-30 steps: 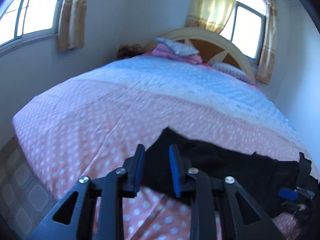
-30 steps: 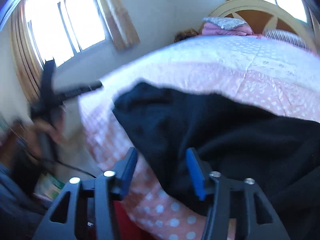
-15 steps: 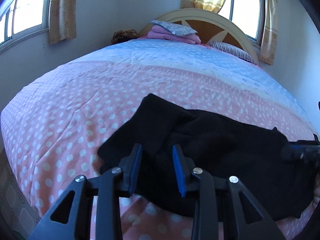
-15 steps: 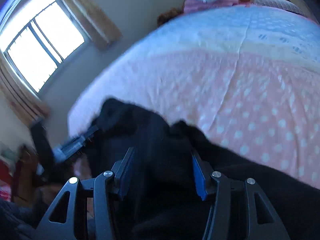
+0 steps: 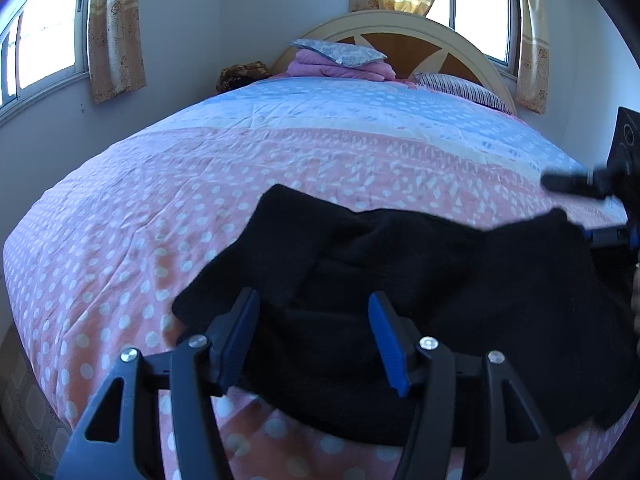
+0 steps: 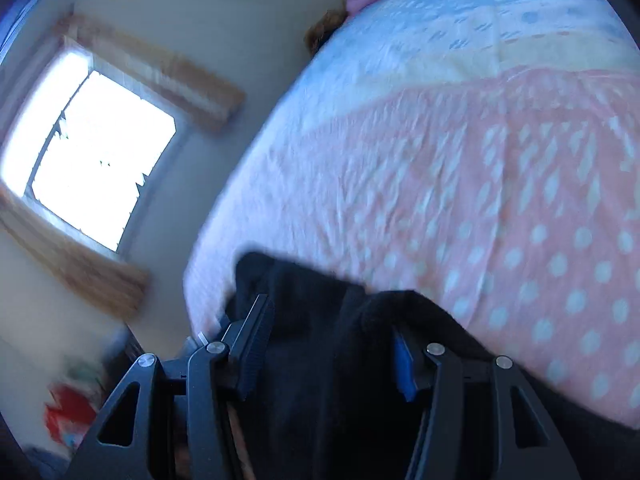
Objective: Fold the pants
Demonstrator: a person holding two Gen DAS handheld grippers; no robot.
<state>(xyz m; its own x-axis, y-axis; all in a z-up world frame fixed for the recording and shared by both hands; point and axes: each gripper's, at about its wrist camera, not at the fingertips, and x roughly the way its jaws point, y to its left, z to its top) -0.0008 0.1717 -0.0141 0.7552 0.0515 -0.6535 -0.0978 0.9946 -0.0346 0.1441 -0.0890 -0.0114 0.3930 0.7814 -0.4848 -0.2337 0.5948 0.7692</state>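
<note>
Black pants (image 5: 400, 288) lie bunched near the front edge of a bed with a pink dotted quilt (image 5: 180, 208). My left gripper (image 5: 314, 332) hangs just above the pants' near left part, jaws wide open, nothing between them. My right gripper (image 6: 332, 340) is open, with a raised fold of the black pants (image 6: 312, 360) lying between its fingers; its view is blurred. The right gripper also shows at the right edge of the left wrist view (image 5: 592, 184), over the pants' right end.
Folded pink bedding and pillows (image 5: 340, 60) lie at the wooden headboard (image 5: 400, 36). Windows with yellow curtains are on the left wall (image 5: 116, 32) and behind the bed. Tiled floor (image 5: 24, 408) lies to the bed's left.
The left gripper opened wider and came closer over the pants. The right gripper swung toward the pants' right end, and the cloth there has lifted into a fold.
</note>
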